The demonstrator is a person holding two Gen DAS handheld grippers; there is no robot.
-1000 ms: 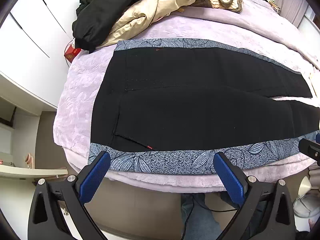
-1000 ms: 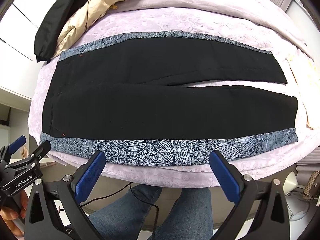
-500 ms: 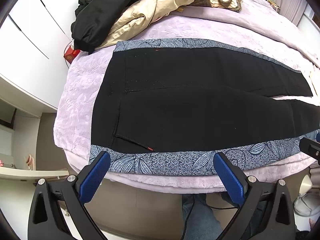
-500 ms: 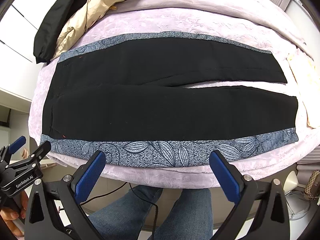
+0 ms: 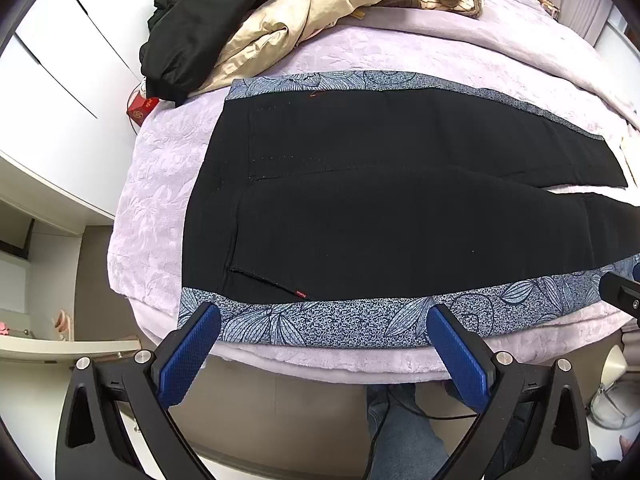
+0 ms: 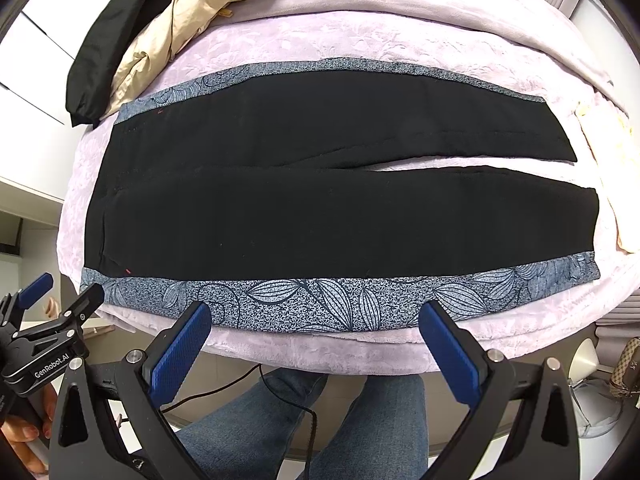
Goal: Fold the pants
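- Only writing I can actually read is "GenRobot.AI" on the body of the left claw, which pokes into the right wrist view at the lower left. There's a small red box off the left edge of the bed with some pattern on it, way too small to read.
- The pants are black with blue-grey leaf-print strips down the outer seams, spread flat on the bed over a lilac textured cover. Waist is to the left, legs run off to the right with a thin gap between them.
- Left claw is spread wide with nothing in it, blue pads sitting just past the near printed strip at the waist end, over the bed's edge. Can't tell if the pads touch the fabric.
- Right claw is the same deal, wide apart and empty, hovering at the near strip around mid-leg.
- In the left wrist view the leg cuffs are cut off at the right edge; the right wrist view shows both cuffs.
- Pile of clothes at the far left corner of the bed, a black jacket and a beige one, partly out of frame.
- Person's jeans show below the bed edge, and part of a hand holding the left claw is at the picture's border.
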